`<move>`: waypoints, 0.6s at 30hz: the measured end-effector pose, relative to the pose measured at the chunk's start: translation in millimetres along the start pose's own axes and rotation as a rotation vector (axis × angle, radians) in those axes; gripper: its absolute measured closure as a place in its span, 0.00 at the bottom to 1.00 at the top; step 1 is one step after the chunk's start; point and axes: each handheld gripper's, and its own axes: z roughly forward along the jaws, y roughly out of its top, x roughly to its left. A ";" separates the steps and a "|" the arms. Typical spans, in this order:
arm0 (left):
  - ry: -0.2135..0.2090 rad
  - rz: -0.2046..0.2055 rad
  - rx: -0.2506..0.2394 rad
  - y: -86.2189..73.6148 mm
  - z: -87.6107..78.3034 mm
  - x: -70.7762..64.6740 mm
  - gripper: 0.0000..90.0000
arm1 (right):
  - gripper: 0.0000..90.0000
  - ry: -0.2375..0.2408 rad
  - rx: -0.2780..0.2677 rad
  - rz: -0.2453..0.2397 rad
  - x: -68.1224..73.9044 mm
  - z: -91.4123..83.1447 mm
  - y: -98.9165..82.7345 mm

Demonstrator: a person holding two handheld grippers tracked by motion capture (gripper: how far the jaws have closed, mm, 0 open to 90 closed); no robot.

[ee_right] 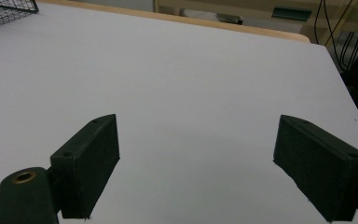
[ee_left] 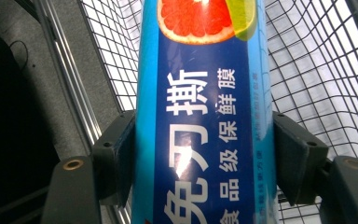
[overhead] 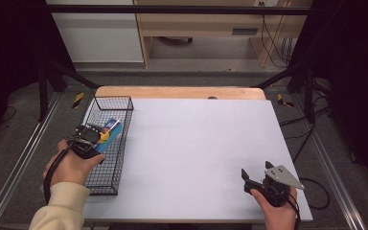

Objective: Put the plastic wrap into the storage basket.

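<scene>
Left gripper [overhead: 97, 135] at 9 o'clock pinches box [overhead: 109, 134] mid-length over basket [overhead: 106, 189] | box light, stiff, glossy-slick: grip long sides | right gripper [overhead: 255, 178] at 5 o'clock, jaws spread, holding nothing

White table top [overhead: 196, 153]; wooden edge [overhead: 179, 92] behind; pale cabinet [overhead: 201, 24] beyond; grey floor [overhead: 24, 110].

basket [overhead: 106, 143]: on the table's [overhead: 196, 148] left edge, around and under the left gripper [overhead: 96, 136], well left of the right gripper [overhead: 258, 181]
box [overhead: 109, 134]: between the left gripper's jaws, above the basket's inside, reaching ahead of the gripper
right gripper: at the table's near right corner, well apart from the left gripper, bare table ahead of it
shelf unit [overhead: 201, 28]: on the floor behind the table, far ahead of both grippers
</scene>
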 end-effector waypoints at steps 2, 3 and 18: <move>0.000 0.002 0.009 0.7 1.8 -0.7 0.36 | 0.16 -0.001 0.000 0.001 -0.1 -0.1 0.0; -0.001 0.003 0.014 1.0 2.7 -1.0 0.36 | 0.16 -0.001 -0.001 0.000 -0.1 -0.3 0.1; -0.012 0.009 0.030 1.2 10.6 -4.5 0.36 | 0.16 -0.002 0.001 0.005 -1.0 -0.6 0.2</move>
